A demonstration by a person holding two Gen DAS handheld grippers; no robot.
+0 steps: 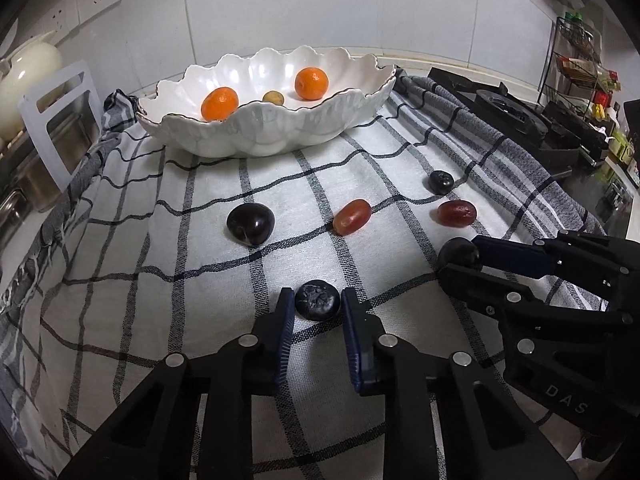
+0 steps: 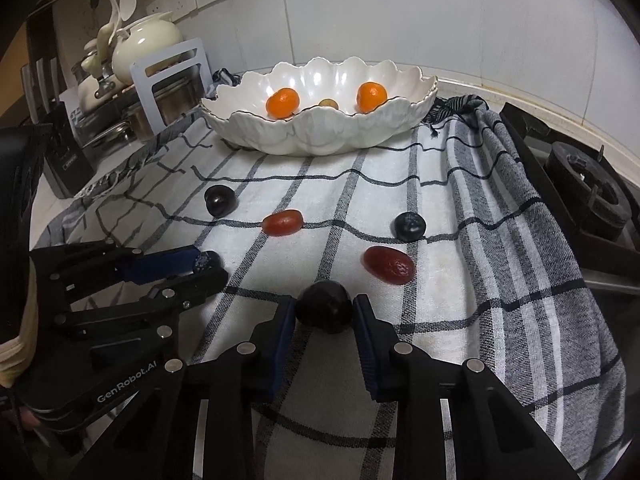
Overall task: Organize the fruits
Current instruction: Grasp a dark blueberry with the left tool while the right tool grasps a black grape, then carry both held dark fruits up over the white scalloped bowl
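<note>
The scalloped white bowl at twelve o'clock on the checked cloth holds two tangerines and one small yellowish fruit. About a third looks sorted, I'd say. The left tongs are clenched on a blueberry; the right tongs grasp a dark plum. Both fruits sit on the cloth. Left loose: a dark cherry at eleven, two red grapes and another blueberry toward one o'clock.
</note>
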